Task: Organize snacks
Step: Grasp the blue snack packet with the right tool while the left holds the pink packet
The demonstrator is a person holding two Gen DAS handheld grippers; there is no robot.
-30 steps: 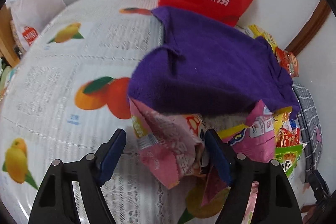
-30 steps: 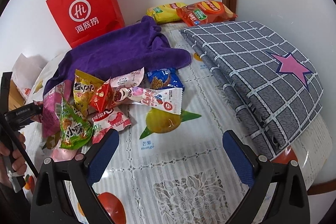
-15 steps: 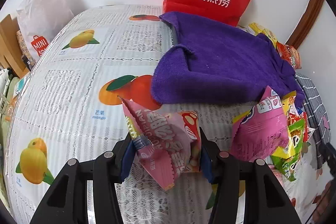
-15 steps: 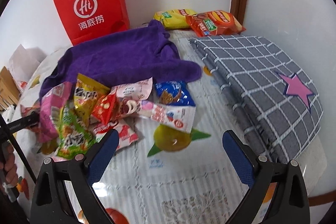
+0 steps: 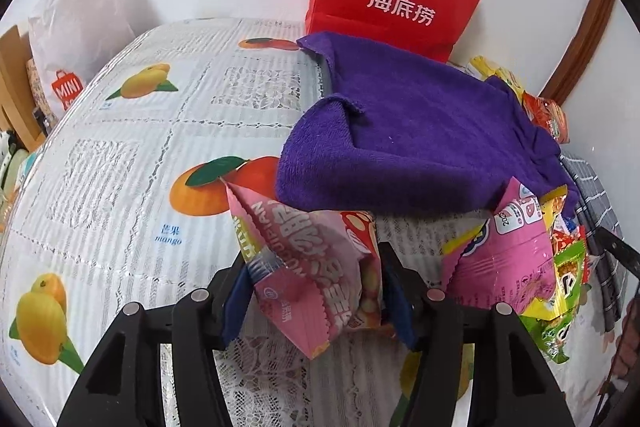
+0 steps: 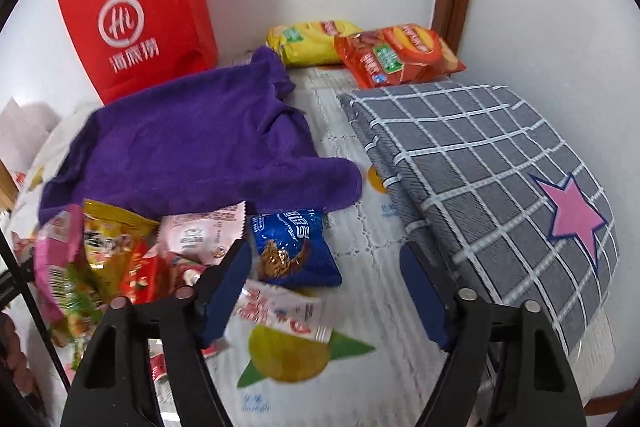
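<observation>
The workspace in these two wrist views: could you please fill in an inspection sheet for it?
Surface: table under a fruit-print lace cover.
Job's things: pink snack packet in the left gripper; blue snack packet lying flat; mixed snack pile; yellow chip bag and orange chip bag by the wall.
Clutter: purple towel; grey checked cloth.
Grippers: left gripper shut on the pink packet; right gripper open above the table.
Cables: nothing seen.
Surroundings: red paper bag; white wall.
</observation>
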